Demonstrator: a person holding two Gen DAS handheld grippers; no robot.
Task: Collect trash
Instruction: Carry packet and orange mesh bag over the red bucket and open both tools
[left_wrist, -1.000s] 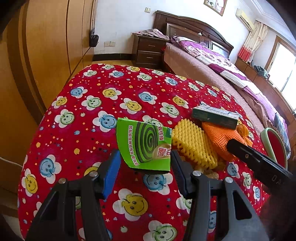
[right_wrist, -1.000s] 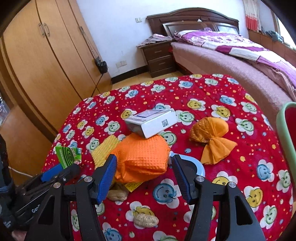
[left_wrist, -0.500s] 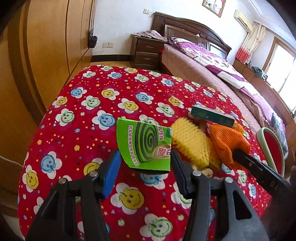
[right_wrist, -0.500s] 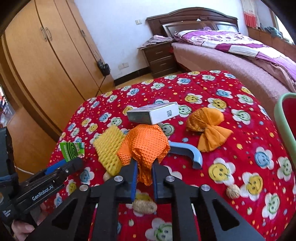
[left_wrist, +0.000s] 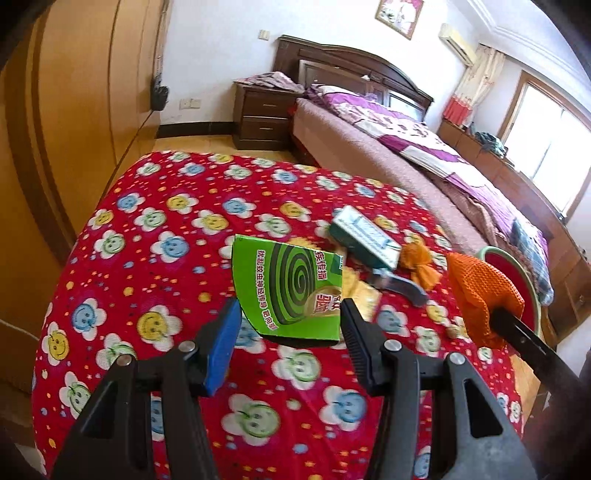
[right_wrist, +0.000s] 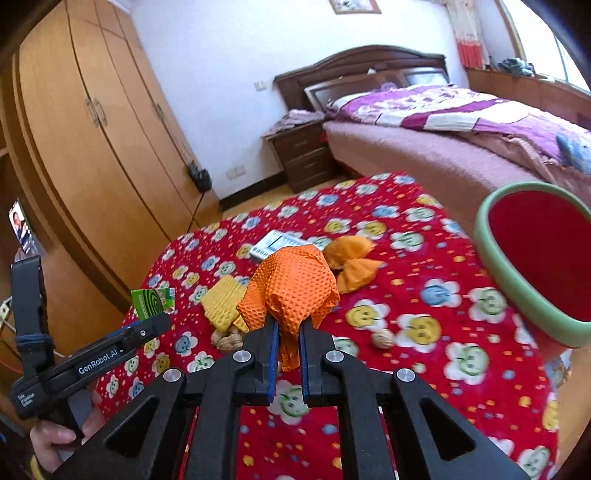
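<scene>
My left gripper (left_wrist: 290, 317) is shut on a green mosquito-coil box piece (left_wrist: 291, 291) and holds it above the red smiley tablecloth (left_wrist: 155, 229). My right gripper (right_wrist: 286, 332) is shut on an orange foam net (right_wrist: 291, 288) and holds it lifted above the table; the net also shows in the left wrist view (left_wrist: 480, 295). The left gripper with the green piece (right_wrist: 153, 301) shows at the left of the right wrist view. A red bin with a green rim (right_wrist: 532, 258) stands at the table's right edge.
On the cloth lie a yellow foam net (right_wrist: 221, 306), a small box (left_wrist: 364, 242), an orange bow-shaped wrapper (right_wrist: 351, 262), a grey-blue curved piece (left_wrist: 402, 284) and some walnuts (right_wrist: 382, 338). A wardrobe (right_wrist: 92, 147) stands left, a bed (right_wrist: 461, 133) behind.
My right gripper closed on the orange foam net and lifted it off the table toward the bin side. My left gripper rose with the green piece still in it.
</scene>
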